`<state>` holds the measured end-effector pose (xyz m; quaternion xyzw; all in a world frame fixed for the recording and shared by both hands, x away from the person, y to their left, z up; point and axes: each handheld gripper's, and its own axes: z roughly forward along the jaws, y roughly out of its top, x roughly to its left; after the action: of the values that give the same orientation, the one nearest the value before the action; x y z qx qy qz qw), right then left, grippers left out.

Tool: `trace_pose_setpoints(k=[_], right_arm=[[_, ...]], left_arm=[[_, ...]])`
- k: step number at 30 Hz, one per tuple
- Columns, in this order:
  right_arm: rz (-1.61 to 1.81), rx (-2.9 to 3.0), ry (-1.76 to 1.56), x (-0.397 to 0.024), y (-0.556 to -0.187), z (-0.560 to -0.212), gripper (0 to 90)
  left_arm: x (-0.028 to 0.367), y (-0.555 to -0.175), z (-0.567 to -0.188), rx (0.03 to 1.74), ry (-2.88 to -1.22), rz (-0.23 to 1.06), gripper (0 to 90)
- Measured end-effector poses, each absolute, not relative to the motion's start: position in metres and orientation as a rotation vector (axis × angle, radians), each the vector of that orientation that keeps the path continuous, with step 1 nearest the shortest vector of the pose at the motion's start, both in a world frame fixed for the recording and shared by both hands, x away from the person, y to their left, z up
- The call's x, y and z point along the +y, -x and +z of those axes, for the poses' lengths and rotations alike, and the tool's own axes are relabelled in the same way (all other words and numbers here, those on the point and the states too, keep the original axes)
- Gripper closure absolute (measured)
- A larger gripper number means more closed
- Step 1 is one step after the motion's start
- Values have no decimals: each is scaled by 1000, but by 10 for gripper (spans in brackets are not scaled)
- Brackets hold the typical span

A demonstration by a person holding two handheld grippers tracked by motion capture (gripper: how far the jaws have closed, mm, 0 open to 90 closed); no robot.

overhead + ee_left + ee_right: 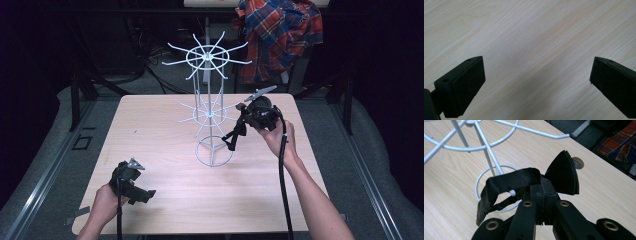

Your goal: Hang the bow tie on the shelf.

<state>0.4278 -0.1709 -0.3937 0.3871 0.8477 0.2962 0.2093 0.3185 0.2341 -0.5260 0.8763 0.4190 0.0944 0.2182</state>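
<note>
A white wire rack [207, 100] with two tiers of spoke arms stands mid-table on a ring base. My right gripper [245, 118] is just right of its lower tier, shut on a black bow tie [235, 134] whose strap hangs down toward the base. In the right gripper view the gripper [543, 188] pinches the tie's knot; the bow [562, 173] fans to the right and the strap loop [509, 181] to the left, with a white rounded arm tip [512, 192] at the loop. The rack [486, 147] stands behind. My left gripper [145, 195] [536, 82] is open and holds nothing, low over the table.
The light wooden table [160, 130] has bare room on its left and front. A plaid shirt [280, 35] hangs behind the far edge. A round cable hole [579, 163] sits in the tabletop beyond the bow. Dark floor surrounds the table.
</note>
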Motion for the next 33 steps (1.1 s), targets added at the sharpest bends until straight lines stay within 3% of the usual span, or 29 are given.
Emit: trace_pose_setpoints(k=[33], right_arm=[[857, 2420, -1102, -166, -426, -423, 888]], left_arm=[[233, -319, -525, 1155, -2435, 260, 2]])
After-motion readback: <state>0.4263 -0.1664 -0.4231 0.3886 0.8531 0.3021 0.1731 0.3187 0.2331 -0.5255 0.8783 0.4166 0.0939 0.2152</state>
